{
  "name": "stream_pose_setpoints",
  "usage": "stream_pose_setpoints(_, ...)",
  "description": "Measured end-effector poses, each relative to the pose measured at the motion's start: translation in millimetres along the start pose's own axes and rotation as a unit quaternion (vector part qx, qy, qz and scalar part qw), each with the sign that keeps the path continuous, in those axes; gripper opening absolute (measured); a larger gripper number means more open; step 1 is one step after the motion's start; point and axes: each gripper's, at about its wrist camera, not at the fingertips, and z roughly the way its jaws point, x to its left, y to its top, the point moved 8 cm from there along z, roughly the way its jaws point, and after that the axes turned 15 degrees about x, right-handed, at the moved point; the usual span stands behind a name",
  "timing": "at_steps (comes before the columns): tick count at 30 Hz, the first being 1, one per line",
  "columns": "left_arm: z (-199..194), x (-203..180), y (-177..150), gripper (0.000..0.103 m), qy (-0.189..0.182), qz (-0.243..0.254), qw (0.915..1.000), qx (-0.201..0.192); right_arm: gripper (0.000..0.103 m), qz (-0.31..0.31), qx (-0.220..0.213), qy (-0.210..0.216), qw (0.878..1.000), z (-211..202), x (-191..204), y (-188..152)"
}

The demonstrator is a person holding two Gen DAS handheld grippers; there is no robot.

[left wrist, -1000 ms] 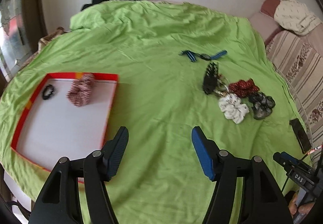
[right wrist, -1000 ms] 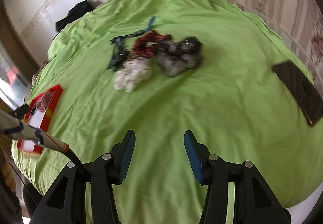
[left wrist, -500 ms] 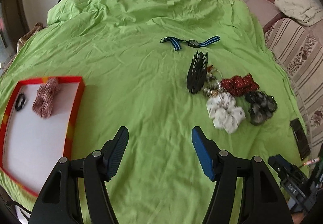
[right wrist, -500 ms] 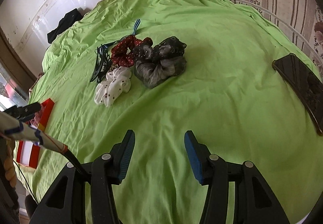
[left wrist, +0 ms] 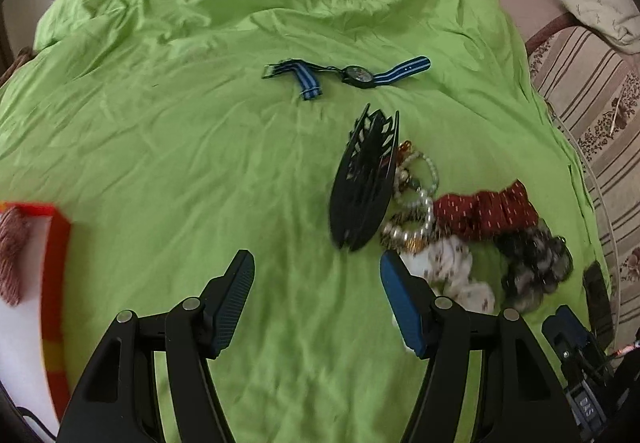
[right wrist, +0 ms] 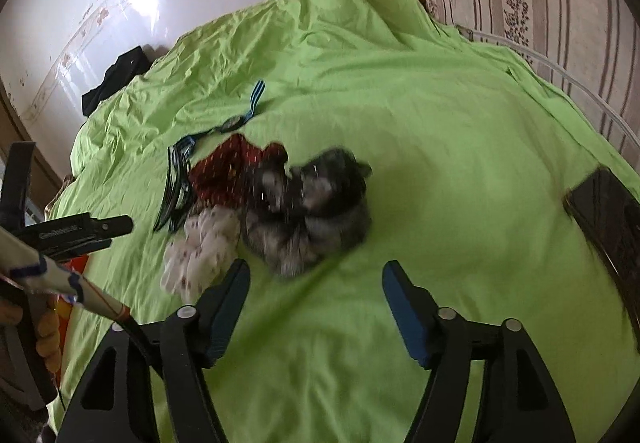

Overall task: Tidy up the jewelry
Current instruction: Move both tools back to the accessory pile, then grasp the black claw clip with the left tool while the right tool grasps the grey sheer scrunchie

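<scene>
Still empty, the right gripper (right wrist: 314, 307) is opening toward the grey scrunchie (right wrist: 310, 215) — risking snagging the touching white scrunchie (right wrist: 200, 247) too.

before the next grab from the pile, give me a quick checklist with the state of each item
1. Right gripper empty, jaws opening: ok.
2. Left gripper open and empty: ok.
3. Grey scrunchie lies ahead of the right gripper, in plain sight: ok.
4. Grey scrunchie free of the red scrunchie: not ok, they touch.
5. Bead bracelets free of the black hair claw: cannot tell.
6. Tray in view: ok, at the left edge.
</scene>
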Motion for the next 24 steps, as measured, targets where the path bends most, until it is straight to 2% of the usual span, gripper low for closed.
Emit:
stream_pose_setpoints(7,38.4,-24.2,34.5,0.065,0.013,0.046,0.9988,0.009,0.077,-0.004,-0.001,0.007,1.000,20.7,3.0,15.5)
stream_pose_setpoints(15,67.0,-30.3,44.5,0.065,0.003,0.045,0.9985,0.030,0.075,0.001,0.008,0.021,1.000,36.0,-0.2,23.6)
stream_pose_setpoints(16,67.7,-30.6,44.9,0.065,0.002,0.044,0.9986,0.028,0.065,0.002,0.009,0.021,1.000,36.5,-0.6,23.4)
stream_pose_setpoints(17,67.9,-30.8,44.9,0.062,0.001,0.043,0.9987,0.027,0.049,0.001,0.011,0.023,1.000,37.2,-0.2,23.4)
stream_pose_setpoints(18,67.5,-31.2,45.0,0.056,-0.001,0.041,0.9988,0.025,0.043,-0.001,0.015,0.025,1.000,38.3,0.6,23.3)
stream_pose_setpoints(19,67.0,-31.3,44.2,0.040,-0.004,0.040,0.9988,0.027,0.034,-0.002,0.017,0.026,1.000,38.4,0.1,22.4)
stream_pose_setpoints(20,65.8,-31.3,43.2,0.040,-0.010,0.038,0.9988,0.030,0.025,-0.002,0.016,0.027,1.000,37.7,0.2,22.0)
stream_pose_setpoints(24,53.6,-30.9,36.7,0.040,-0.034,0.023,0.9988,0.028,0.016,-0.010,0.010,0.029,0.999,32.7,3.6,20.4)
